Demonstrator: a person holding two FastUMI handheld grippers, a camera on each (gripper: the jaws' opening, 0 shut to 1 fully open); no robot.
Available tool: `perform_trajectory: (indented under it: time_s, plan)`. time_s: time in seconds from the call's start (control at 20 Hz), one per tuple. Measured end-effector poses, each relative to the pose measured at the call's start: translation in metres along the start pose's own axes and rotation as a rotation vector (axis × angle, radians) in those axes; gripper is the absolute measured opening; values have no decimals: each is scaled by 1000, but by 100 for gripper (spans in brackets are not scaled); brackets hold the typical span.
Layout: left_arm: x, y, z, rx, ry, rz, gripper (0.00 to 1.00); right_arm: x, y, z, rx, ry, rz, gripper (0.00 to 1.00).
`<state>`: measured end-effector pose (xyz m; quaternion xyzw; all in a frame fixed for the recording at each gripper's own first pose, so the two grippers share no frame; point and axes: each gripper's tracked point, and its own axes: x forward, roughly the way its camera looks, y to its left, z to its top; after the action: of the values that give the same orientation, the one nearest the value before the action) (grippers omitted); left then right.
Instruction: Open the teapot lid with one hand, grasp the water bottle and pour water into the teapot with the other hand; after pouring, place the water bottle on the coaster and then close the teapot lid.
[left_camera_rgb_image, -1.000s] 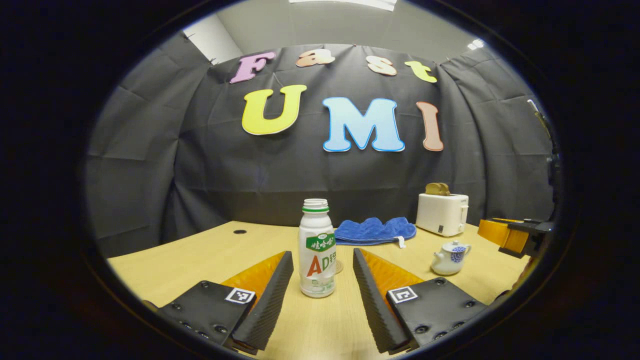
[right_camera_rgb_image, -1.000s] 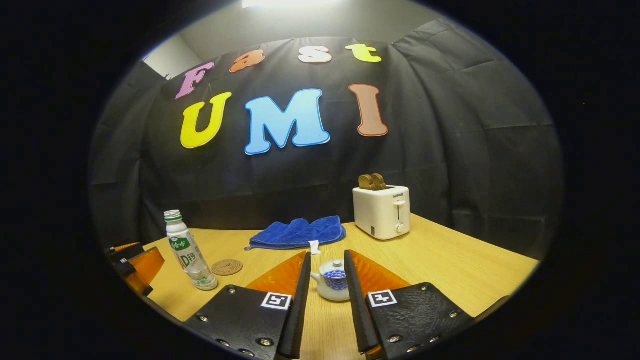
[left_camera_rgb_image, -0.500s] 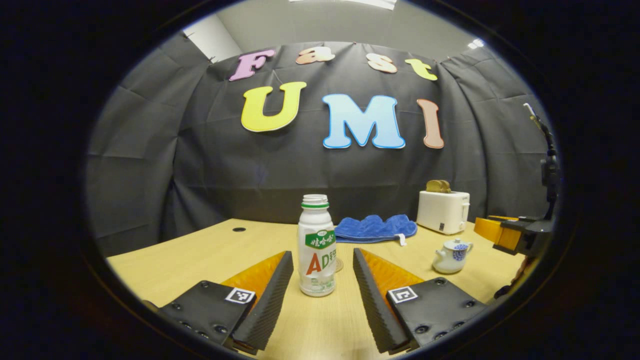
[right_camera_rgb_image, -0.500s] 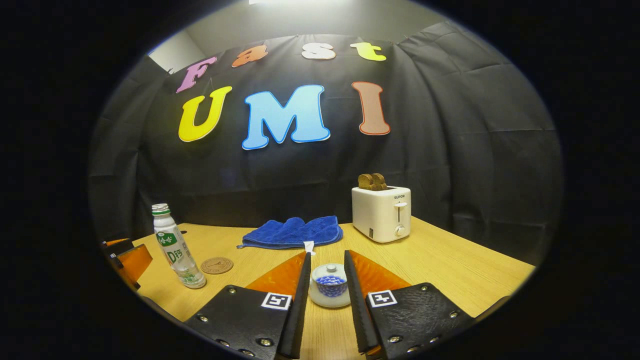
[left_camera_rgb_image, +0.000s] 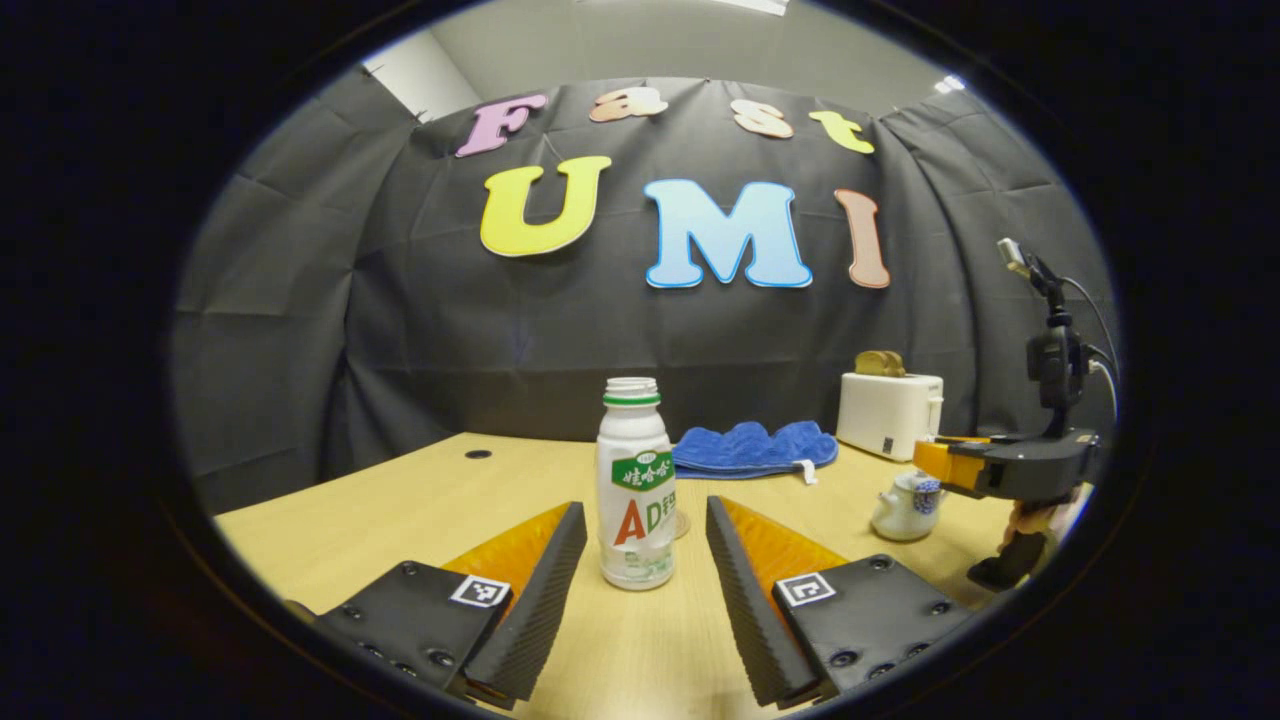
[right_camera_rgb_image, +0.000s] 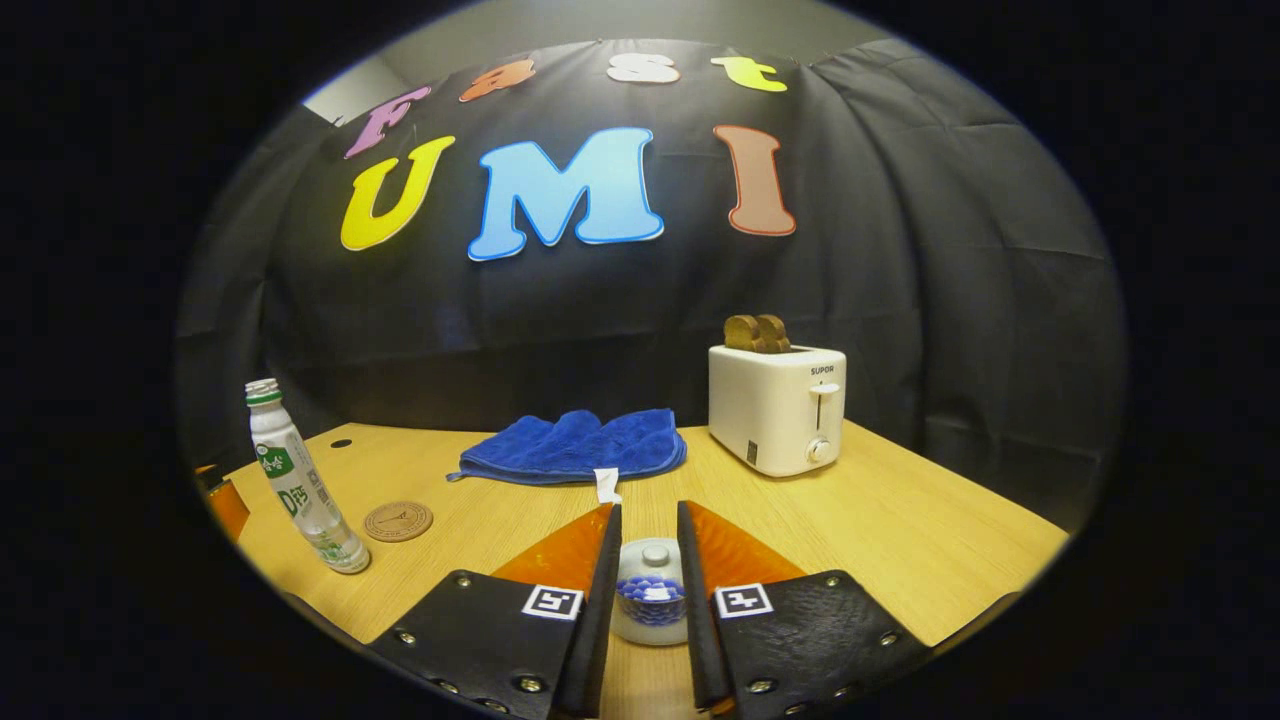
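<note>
A white uncapped bottle with a green and red label stands on the wooden table, between the fingers of my open left gripper, which do not touch it. A small white teapot with a blue pattern stands to the right, lid on. In the right gripper view the teapot sits low between the fingers of my right gripper. Its lid knob shows in the narrow gap, untouched. The round brown coaster lies beside the bottle. My right gripper hovers over the teapot.
A white toaster with toast in it stands at the back right. A folded blue cloth lies at the back middle. The black cloth wall closes off the far side of the table. A small hole marks the tabletop at back left.
My right gripper has moved forward over the teapot, which now lies lower and closer between its fingers, and the gap has narrowed slightly. The left gripper and bottle have barely shifted.
</note>
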<state>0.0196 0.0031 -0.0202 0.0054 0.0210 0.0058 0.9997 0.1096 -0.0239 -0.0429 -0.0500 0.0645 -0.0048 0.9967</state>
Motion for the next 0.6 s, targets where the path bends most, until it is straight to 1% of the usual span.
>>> perform_trajectory:
  time_s: [0.1, 0.2, 0.35, 0.45, 0.5, 0.6]
  plan:
    - [0, 0, 1, -2, 3, 2, 84, 6, -4, -12, 2, 40, -12, 33]
    - [0, 0, -1, -8, 6, 0, 84, 7, -3, -12, -19, 39, -7, 34]
    - [1, -2, -6, -15, 15, -7, 84, 7, -2, -13, -88, 44, -5, 34]
    - [2, -5, -6, -11, 20, -10, 84, 6, -4, -9, -81, 26, -8, 35]
    - [2, -6, -7, -7, 20, -9, 84, 9, -2, -13, -67, 35, -7, 7]
    - [1, -3, -5, -3, 17, 0, 84, 7, -2, -12, -108, 43, -8, 8]
